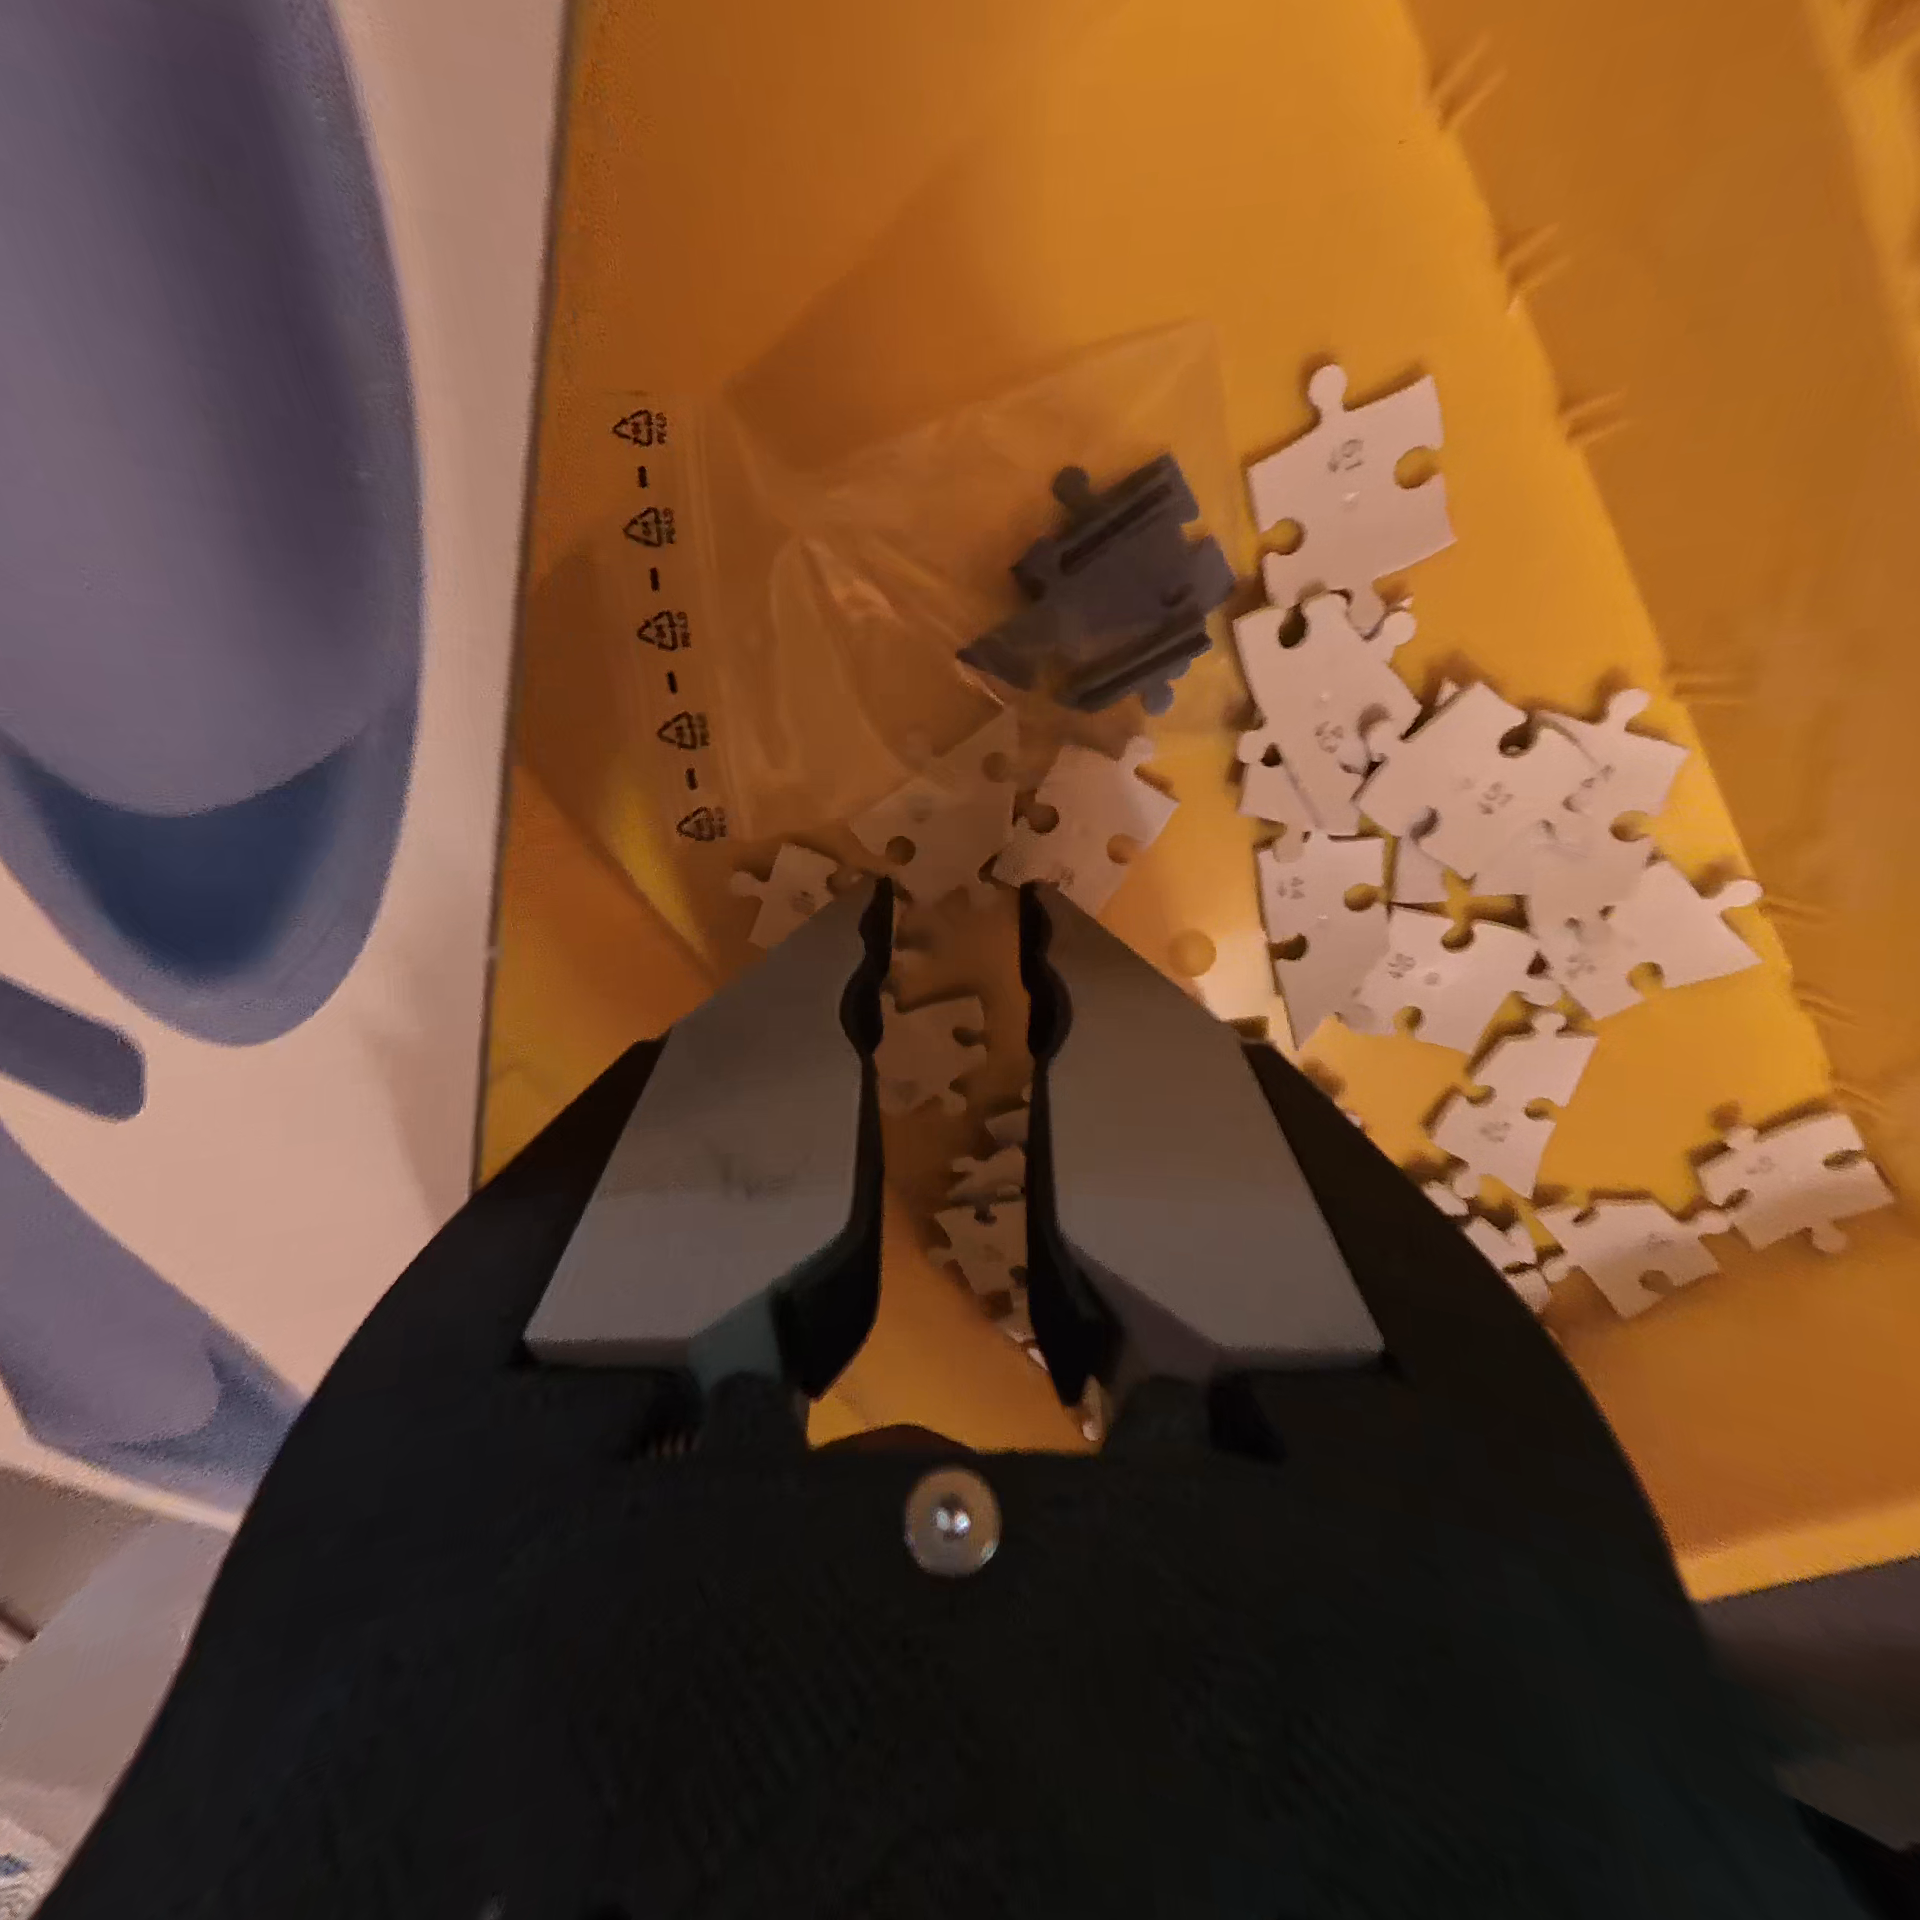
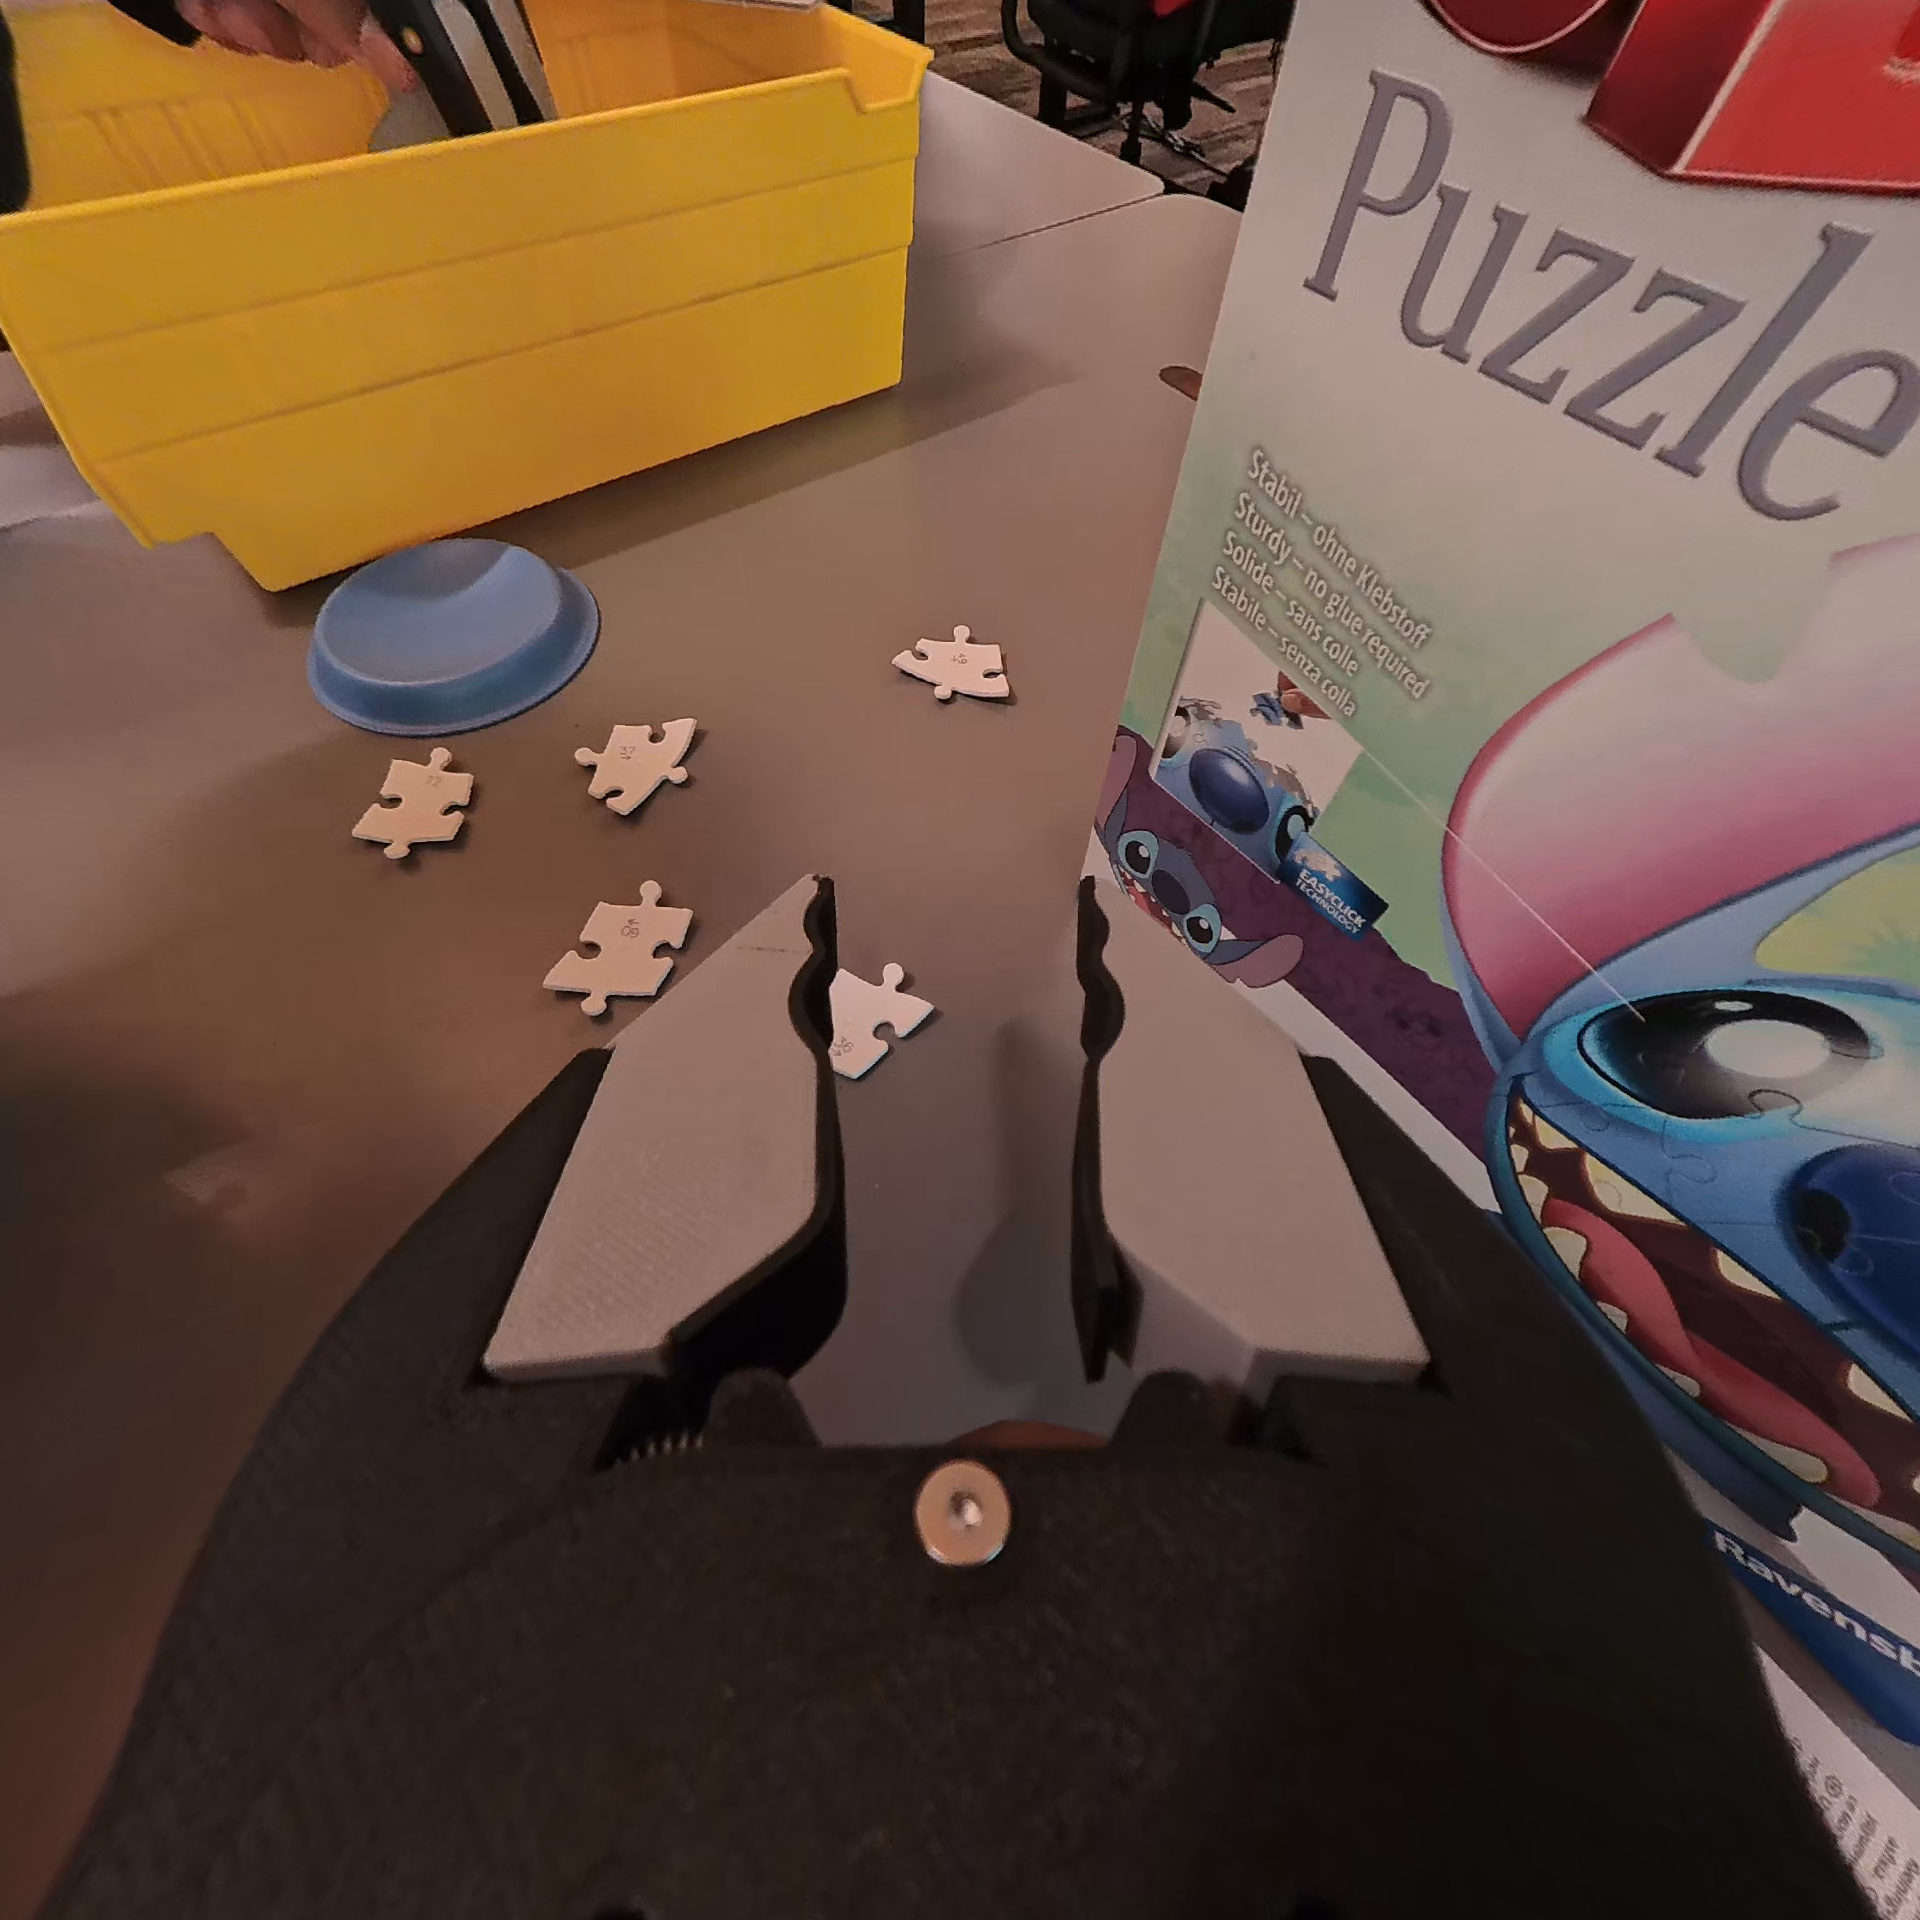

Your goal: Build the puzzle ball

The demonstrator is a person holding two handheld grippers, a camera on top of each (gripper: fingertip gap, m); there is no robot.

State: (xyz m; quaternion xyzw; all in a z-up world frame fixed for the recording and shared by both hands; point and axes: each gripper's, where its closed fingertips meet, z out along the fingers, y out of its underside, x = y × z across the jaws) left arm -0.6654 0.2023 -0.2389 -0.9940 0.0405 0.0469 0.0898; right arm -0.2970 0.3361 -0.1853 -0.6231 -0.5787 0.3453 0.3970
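In the left wrist view my left gripper [image 1: 956, 894] is open and empty, reaching down into the yellow bin [image 1: 1039, 208] over a heap of white puzzle pieces [image 1: 1455, 852] lying face down. A grey piece [image 1: 1122, 592] sits in a clear plastic bag [image 1: 883, 499]. In the right wrist view my right gripper [image 2: 956, 894] is open and empty above the grey table [image 2: 935, 499]. One white piece [image 2: 868, 1013] lies between its fingers; several others [image 2: 623, 945] lie left of it. A blue round stand [image 2: 452, 634] sits near the bin [image 2: 468, 312].
The puzzle box [image 2: 1558, 727] stands upright at the right, close to my right finger; it also shows at the left of the left wrist view [image 1: 208, 623]. A person's hand [image 2: 301, 36] and the other gripper [image 2: 468, 73] reach into the bin at top left.
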